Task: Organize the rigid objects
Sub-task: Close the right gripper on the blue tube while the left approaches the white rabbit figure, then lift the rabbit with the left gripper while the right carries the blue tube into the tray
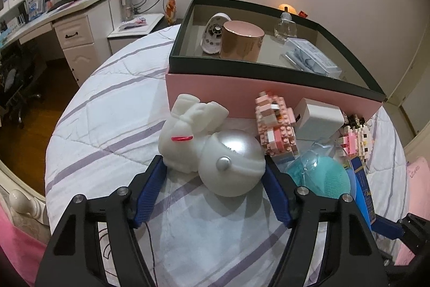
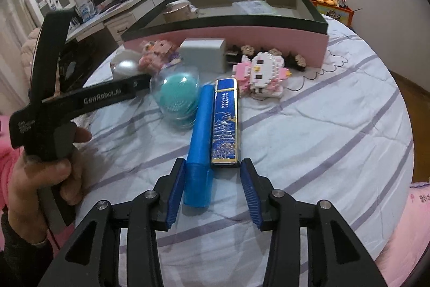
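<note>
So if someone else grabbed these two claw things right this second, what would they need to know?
Left gripper: jaws around the pearly white ball beside the white rabbit figure; whether the pads already press on it I cannot tell.
Right gripper: open, straddling the blue tube and the blue-and-gold box on the bed.
Done: in the pink box, a rose-gold tin, a white gadget, a glass bottle, a clear case.
Left: the ball, rabbit, tube, blue-and-gold box, teal brush, white charger, brick figures.
</note>
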A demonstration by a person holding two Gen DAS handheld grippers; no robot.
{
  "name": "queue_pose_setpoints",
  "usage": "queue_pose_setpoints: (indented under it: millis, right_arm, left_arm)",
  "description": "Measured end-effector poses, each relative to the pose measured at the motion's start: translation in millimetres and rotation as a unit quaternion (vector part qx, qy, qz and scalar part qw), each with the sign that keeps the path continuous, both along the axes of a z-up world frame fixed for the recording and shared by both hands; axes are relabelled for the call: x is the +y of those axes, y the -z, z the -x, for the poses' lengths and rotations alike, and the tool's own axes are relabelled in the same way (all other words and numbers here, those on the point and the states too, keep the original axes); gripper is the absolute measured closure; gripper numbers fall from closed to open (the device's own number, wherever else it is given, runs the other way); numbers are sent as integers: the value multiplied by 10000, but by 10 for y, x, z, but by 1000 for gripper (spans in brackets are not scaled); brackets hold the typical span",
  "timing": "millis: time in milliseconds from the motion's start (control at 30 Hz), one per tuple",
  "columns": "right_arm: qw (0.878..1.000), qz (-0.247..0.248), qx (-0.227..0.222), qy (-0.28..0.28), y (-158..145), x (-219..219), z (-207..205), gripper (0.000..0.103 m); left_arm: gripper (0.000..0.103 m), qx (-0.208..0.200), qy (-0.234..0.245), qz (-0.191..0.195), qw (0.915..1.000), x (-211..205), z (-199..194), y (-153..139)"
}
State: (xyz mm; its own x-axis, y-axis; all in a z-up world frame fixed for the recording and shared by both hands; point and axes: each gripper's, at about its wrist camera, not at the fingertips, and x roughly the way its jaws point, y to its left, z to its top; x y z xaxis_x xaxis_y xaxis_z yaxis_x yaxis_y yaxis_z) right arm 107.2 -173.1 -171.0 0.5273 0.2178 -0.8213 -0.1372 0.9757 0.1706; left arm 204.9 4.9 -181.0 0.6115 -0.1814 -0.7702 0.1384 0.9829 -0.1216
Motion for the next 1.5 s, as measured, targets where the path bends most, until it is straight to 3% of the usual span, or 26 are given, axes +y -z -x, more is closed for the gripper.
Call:
queue_pose_setpoints:
  millis: [100, 233, 467, 533, 800, 933, 1167, 1500]
  right_arm:
    - [9996, -41, -86, 268, -33, -110, 19, 59]
    - [9999, -34, 6, 136, -4, -73, 104, 59]
    - [9999, -63, -70, -91, 33, 116, 71, 60]
    - [9998, -92, -109, -105, 53, 132, -6, 76]
    - [9996, -88, -281, -34, 74, 154, -149, 83]
    - [9988, -382, -289, 28, 16, 40, -79, 84]
    - [9942, -1053, -222, -21, -66, -119, 8, 84]
    - [9920, -1165, -490, -63, -297, -151, 79, 85]
  left_arm:
    - [30, 4, 3, -62, 10000, -12, -5, 0]
    - [30, -19, 16, -184, 9998, -64, -14, 4]
    - [31, -35, 68, 42, 10000, -18, 37, -16]
    - [31, -50, 88, 100, 9999, -8, 64, -23]
    - [31, -54, 94, 129, 9999, 8, 89, -24]
    - [31, -63, 94, 340, 9994, 79, 148, -46]
    - [31, -168, -70, 370, 9991, 253, 345, -126]
    - [31, -453, 26, 359, 9983, 237, 558, -452]
